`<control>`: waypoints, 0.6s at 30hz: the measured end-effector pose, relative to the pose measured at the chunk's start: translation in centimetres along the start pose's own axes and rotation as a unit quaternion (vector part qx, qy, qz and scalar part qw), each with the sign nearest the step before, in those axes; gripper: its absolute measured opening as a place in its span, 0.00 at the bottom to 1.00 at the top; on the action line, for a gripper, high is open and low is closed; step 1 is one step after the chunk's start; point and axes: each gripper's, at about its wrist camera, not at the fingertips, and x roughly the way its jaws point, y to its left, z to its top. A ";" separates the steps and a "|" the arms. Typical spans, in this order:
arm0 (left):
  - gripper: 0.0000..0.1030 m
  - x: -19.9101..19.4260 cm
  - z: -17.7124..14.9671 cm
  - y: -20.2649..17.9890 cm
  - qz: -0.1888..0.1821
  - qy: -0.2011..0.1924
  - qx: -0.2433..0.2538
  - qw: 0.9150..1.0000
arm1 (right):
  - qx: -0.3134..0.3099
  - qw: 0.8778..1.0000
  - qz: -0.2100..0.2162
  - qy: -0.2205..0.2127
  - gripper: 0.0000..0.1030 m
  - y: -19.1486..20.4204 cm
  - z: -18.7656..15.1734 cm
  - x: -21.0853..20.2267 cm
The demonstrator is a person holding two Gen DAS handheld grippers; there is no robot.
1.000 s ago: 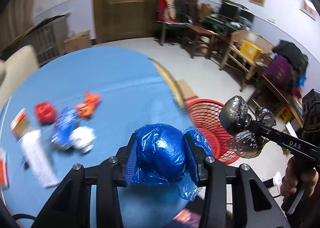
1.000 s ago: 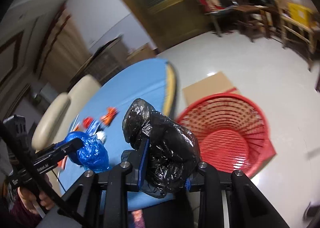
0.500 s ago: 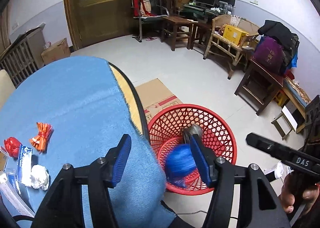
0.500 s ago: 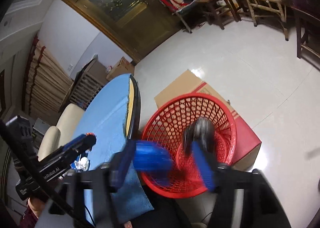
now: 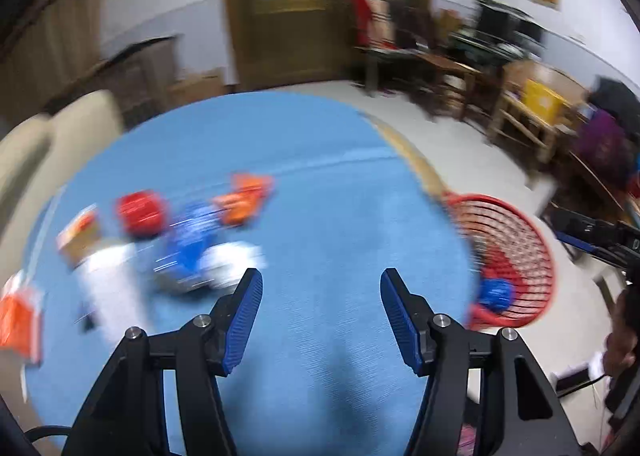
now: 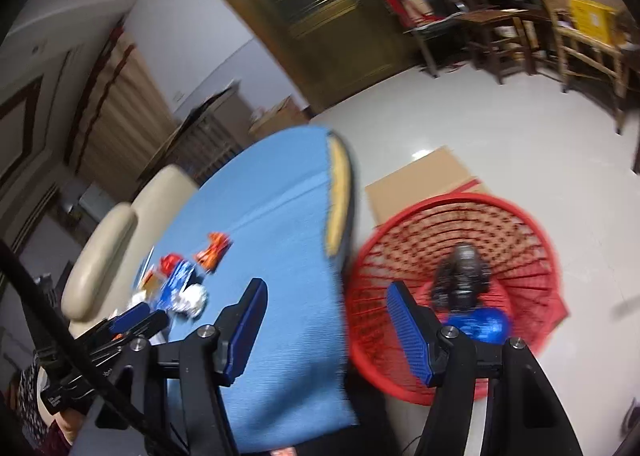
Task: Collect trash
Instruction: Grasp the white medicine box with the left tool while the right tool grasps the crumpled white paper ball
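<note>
Hovering — both claws (image 5: 321,292) (image 6: 326,302) agape, empty

Red lattice basket (image 6: 520,215); blue bag (image 6: 480,326); black bag (image 6: 462,276); blue tablecloth (image 5: 320,195)

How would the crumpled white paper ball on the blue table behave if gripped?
The crumpled white paper ball looks light and soft, so it would probably squash between pads. Its rounded shape suggests it may roll if nudged across the blue table.

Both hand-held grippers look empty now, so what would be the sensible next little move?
Probably swing the left hand-held gripper, open and empty, toward the litter pile on the blue table; the red basket already holds both bags.
</note>
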 end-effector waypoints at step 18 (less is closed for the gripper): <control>0.73 1.7 -4.3 15.0 0.099 0.039 -0.194 0.975 | -0.228 0.957 0.077 0.165 0.63 19.8 -3.7 18.0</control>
